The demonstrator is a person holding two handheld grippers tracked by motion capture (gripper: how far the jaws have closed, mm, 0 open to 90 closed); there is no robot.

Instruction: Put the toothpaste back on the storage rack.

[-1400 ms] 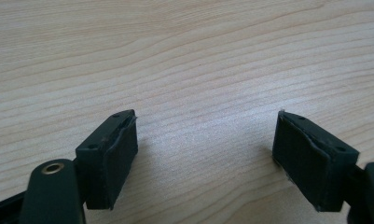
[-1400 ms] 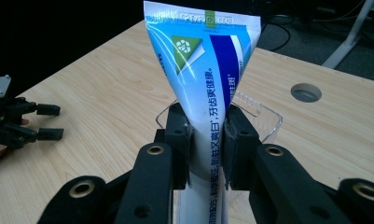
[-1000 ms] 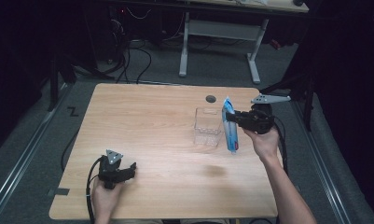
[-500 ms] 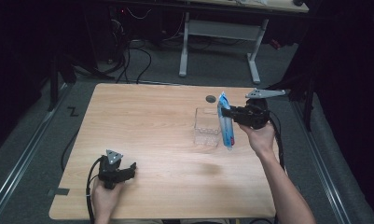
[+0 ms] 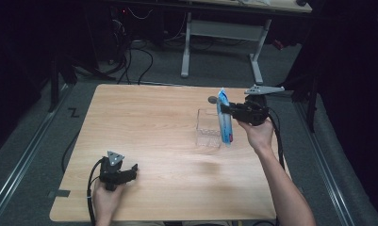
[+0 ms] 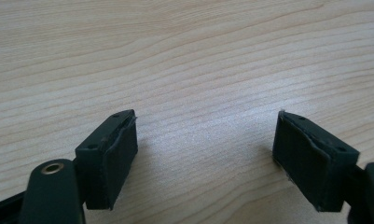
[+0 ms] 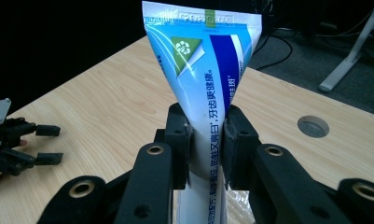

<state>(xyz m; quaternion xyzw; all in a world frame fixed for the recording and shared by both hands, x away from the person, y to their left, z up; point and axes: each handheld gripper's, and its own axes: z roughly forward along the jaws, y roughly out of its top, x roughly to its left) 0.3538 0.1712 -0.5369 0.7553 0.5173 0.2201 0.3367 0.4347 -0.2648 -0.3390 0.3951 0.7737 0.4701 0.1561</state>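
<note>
Where the high view takes in the whole wooden tabletop (image 5: 153, 122), the right claw (image 5: 229, 109) is seen at the far right side, pinching a blue-and-white toothpaste tube (image 5: 224, 122) that hangs upright with its crimped end up and its lower end just beside, or perhaps touching, a clear plastic box (image 5: 208, 128) — the view is too small to settle which. The right gripper view brings what the overhead cannot: the two black pads pressed against the tube's narrowing middle (image 7: 208, 130), a green recycling mark and lines of printed characters on its face, and a crinkled clear edge just under the tube. That view also catches the round grey grommet hole (image 7: 313, 126) in the tabletop to the right of the tube, which from above appears as a small dark disc (image 5: 212, 99) just behind the tube's top. The left claw (image 5: 130, 172) rests at the near left of the tabletop, well apart from the tube, held by a hand (image 5: 105, 200) coming in from the bottom edge, a grey three-cornered plate on top and a cable trailing off the near edge. Its state is hard to read from above, but the left gripper view shows it plainly — the pads spread wide over bare wood grain (image 6: 203, 70), with nothing between them; the right gripper view shows it far off at the left (image 7: 49, 144), its jaws likewise apart.
</note>
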